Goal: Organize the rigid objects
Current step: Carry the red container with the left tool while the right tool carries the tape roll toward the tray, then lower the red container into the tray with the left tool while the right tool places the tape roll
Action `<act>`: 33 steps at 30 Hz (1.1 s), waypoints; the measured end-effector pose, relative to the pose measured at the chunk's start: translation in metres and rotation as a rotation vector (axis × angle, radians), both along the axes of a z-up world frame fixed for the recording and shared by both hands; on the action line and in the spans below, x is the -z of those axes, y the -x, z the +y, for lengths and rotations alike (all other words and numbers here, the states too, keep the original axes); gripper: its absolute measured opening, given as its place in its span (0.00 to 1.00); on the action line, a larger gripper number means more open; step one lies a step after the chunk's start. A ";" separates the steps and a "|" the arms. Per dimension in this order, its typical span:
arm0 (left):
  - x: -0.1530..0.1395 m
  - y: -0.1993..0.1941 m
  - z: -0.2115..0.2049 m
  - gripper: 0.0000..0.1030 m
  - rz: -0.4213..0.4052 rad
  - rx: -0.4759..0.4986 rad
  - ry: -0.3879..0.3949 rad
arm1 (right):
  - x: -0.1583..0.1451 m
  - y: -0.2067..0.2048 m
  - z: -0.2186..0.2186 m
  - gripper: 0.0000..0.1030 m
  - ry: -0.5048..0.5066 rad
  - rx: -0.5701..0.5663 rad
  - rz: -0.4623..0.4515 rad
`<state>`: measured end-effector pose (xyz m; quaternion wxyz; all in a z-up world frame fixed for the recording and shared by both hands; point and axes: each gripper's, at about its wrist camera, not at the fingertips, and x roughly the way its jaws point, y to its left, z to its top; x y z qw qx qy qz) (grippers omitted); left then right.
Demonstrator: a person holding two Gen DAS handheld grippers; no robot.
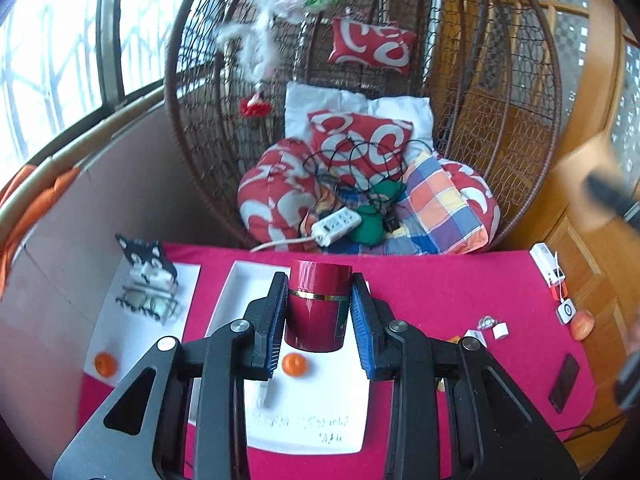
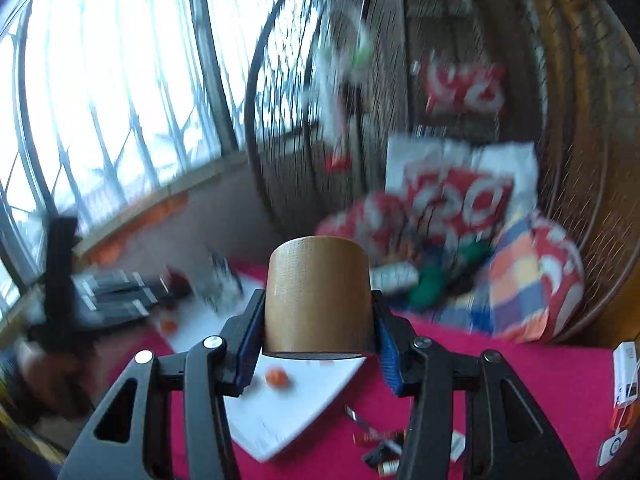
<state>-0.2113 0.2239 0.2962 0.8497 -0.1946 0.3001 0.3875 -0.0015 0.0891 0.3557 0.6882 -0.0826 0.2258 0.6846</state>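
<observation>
In the left wrist view my left gripper point(image 1: 319, 312) is shut on a red canister point(image 1: 316, 306) with a gold band, held upright above a white tray point(image 1: 340, 412) on the pink table. A small orange piece point(image 1: 294, 364) lies in that tray. In the right wrist view my right gripper point(image 2: 318, 328) is shut on a brown wooden cylinder point(image 2: 318, 296), held above the same white tray point(image 2: 280, 420), where an orange piece point(image 2: 277, 378) lies. That view is motion-blurred.
A second white tray point(image 1: 120, 332) at left holds a black-and-white cat-shaped rack point(image 1: 148, 280) and an orange piece point(image 1: 105, 363). Small boxes point(image 1: 492, 330), a black phone point(image 1: 564, 382) and a peach point(image 1: 582, 324) lie at right. A wicker hanging chair point(image 1: 360, 120) stands behind.
</observation>
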 end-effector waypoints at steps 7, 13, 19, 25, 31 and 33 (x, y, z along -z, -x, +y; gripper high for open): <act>0.000 -0.005 0.008 0.29 -0.001 0.027 0.003 | -0.003 0.025 -0.002 0.48 -0.011 0.021 0.001; 0.006 0.002 0.014 0.29 0.005 0.032 0.023 | 0.010 0.030 0.001 0.48 0.017 0.023 0.044; 0.017 0.014 0.025 0.29 0.006 0.027 0.053 | 0.017 0.042 0.015 0.48 0.048 0.006 0.061; 0.034 0.025 0.046 0.29 0.023 0.011 0.087 | 0.045 0.057 0.045 0.48 0.148 -0.027 0.070; 0.073 0.024 0.080 0.29 0.073 0.040 0.150 | 0.103 0.074 0.084 0.48 0.336 -0.058 0.057; 0.088 0.021 0.091 0.29 0.089 0.053 0.183 | 0.128 0.079 0.096 0.48 0.415 -0.072 0.050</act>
